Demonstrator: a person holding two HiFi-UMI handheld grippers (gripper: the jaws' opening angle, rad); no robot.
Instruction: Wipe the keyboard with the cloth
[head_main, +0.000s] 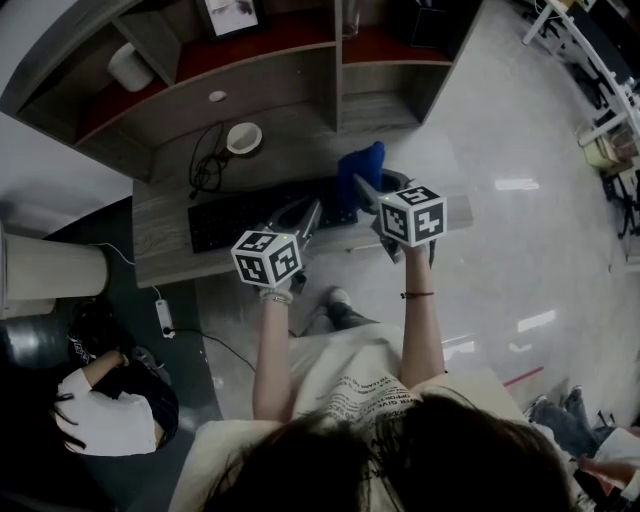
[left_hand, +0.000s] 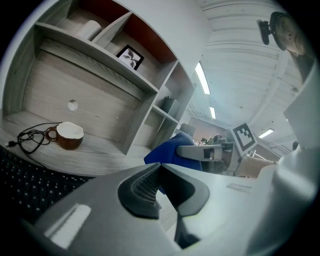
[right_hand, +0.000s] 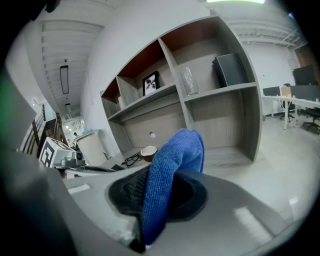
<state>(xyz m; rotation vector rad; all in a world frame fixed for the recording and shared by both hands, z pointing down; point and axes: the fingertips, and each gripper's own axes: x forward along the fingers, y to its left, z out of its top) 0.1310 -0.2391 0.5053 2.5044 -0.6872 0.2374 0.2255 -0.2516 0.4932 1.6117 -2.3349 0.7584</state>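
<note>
Currently the cloth (right_hand: 175, 160), soft, light and limp, is pinched at a thick fold by the right claw (head_main: 370, 195), above the right end of the keyboard (head_main: 240, 215), mid-frame on the worktop (head_main: 160, 235). The fold looks a secure hold. The left claw (left_hand: 159, 172) is closed and empty.

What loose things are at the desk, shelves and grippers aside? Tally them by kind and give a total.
Black computer keyboard: 1
Brown ceramic mug with white inside: 1
Tangled black cable: 1
Blue fabric cloth: 1
Total: 4
</note>
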